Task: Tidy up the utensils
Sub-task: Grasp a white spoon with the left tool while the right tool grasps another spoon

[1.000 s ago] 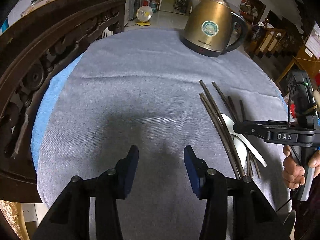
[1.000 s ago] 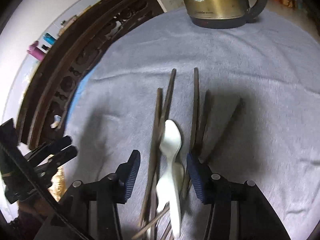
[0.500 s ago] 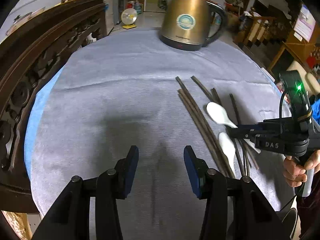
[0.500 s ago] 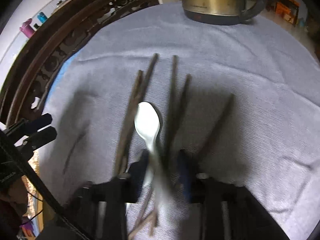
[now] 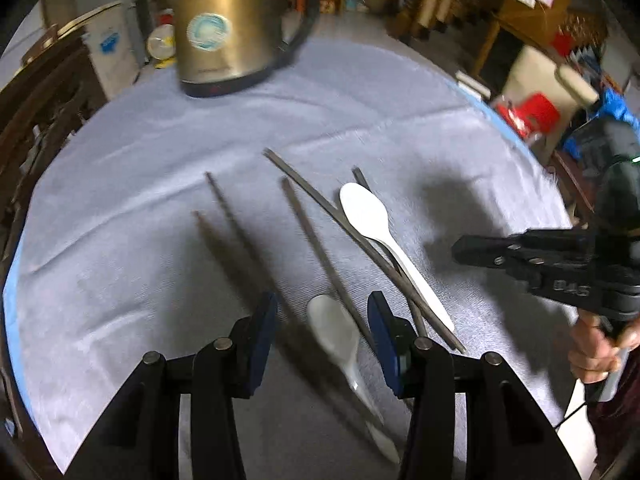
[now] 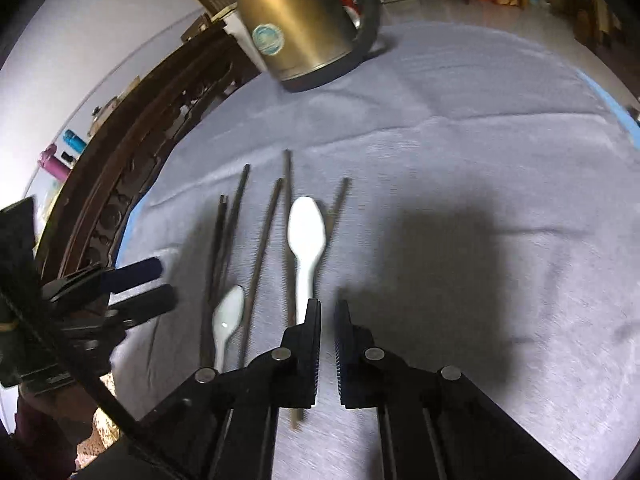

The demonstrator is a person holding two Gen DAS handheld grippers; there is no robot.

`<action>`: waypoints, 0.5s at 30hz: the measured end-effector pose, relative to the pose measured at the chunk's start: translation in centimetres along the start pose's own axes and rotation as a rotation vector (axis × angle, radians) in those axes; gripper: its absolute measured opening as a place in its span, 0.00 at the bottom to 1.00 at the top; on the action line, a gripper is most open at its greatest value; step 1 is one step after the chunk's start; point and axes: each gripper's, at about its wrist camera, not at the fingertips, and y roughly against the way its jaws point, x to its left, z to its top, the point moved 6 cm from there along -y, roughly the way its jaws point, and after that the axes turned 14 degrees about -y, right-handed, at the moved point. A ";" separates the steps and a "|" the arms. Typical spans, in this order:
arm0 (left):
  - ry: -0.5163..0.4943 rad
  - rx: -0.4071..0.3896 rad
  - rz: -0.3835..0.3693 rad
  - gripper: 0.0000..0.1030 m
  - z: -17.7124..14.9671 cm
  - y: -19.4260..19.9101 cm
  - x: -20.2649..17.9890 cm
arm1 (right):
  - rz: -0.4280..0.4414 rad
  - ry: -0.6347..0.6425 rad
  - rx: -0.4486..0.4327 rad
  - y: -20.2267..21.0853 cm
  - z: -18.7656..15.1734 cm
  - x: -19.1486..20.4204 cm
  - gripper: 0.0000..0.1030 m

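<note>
Your left gripper hangs with its fingers apart over the near spoon, which lies on the cloth among the chopsticks. Centre on the spoon's handle alone before closing. Your right gripper has just been closing and now stands nearly together, holding nothing.

Home dining rm: cloth-covered table, kettle, carved wood chair.
</note>
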 end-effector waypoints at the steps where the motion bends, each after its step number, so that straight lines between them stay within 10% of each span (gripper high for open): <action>1: -0.018 0.014 -0.007 0.47 0.1 -0.6 -0.3 | 0.002 -0.003 -0.004 0.2 -0.1 -0.1 0.07; 6: -0.045 0.049 -0.041 0.47 -0.8 -2.7 -0.4 | 0.022 -0.017 -0.007 0.8 0.2 -1.3 0.16; 10: -0.052 0.041 -0.057 0.47 -1.4 -2.3 0.1 | 0.029 -0.002 -0.016 -0.3 1.7 -0.2 0.56; 15: -0.060 0.034 -0.074 0.43 -3.1 -1.8 1.0 | -0.011 0.045 -0.022 -2.5 3.3 1.9 0.52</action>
